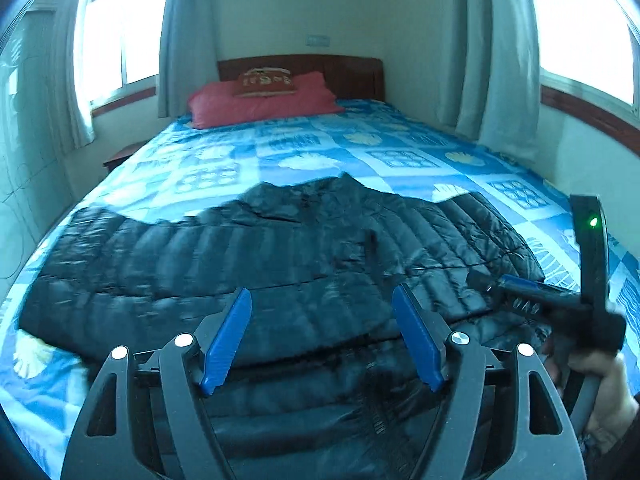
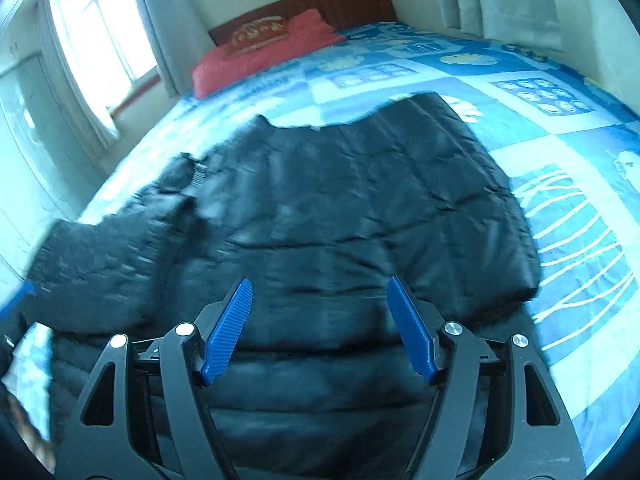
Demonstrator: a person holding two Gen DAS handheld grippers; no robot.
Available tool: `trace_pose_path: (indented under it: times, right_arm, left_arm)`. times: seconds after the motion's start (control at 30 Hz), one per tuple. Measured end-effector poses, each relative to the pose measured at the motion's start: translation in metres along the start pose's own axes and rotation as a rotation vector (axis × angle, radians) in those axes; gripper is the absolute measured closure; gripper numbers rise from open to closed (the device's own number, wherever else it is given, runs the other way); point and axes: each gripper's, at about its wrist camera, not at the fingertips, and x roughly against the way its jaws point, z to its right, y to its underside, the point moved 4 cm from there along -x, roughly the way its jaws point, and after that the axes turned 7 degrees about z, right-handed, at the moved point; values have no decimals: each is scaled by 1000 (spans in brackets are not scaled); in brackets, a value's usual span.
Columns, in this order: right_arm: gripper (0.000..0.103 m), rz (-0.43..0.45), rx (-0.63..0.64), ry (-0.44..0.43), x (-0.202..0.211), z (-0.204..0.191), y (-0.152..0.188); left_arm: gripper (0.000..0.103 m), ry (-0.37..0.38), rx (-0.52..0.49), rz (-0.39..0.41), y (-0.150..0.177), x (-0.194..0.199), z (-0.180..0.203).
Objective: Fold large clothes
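Blue ribbed finger pads [image 1: 226, 340] of the left gripper [image 1: 322, 338] sit lowest in the left wrist view, spread wide apart with nothing between them, hovering over the near hem of a black quilted puffer jacket [image 1: 280, 256]. Jacket lies spread flat across the foot end of a bed covered by a blue-and-white patchwork bedspread [image 1: 360, 148]; one sleeve reaches toward the bed's left edge, the other toward the right. Centre zipper line runs up from the near hem. Right gripper [image 2: 320, 330] also has its blue pads [image 2: 412, 332] spread open, empty, above the jacket body [image 2: 360, 208] on the right side; in that view the jacket's right edge ends just short of a white line-patterned square of the bedspread [image 2: 580, 216]. Seen from the left wrist camera, the right gripper [image 1: 496, 284] shows at the right margin, held by a hand [image 1: 600, 396], a green light lit on its black upright; fingers there are blurred. At the head of the bed: a red pillow [image 1: 260, 104] with a smaller embroidered dark-red cushion [image 1: 266, 82] on top, against a brown wooden headboard [image 1: 344, 70]. Pale curtains [image 1: 500, 52] hang at windows on both sides. Both views motion-blurred.
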Motion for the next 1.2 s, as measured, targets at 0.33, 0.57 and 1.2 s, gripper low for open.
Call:
trace_pose_path:
  times: [0.33, 0.57, 1.2]
  right_arm:
    - [45, -174, 44, -101, -71, -99, 8]
    - [83, -64, 86, -62, -29, -88, -20]
    - [57, 8, 34, 131, -14, 18, -40]
  left_arm:
    - [31, -193, 76, 4, 20, 42, -109]
    - [31, -269, 125, 20, 24, 62, -164]
    - [31, -270, 143, -118, 22, -37, -185]
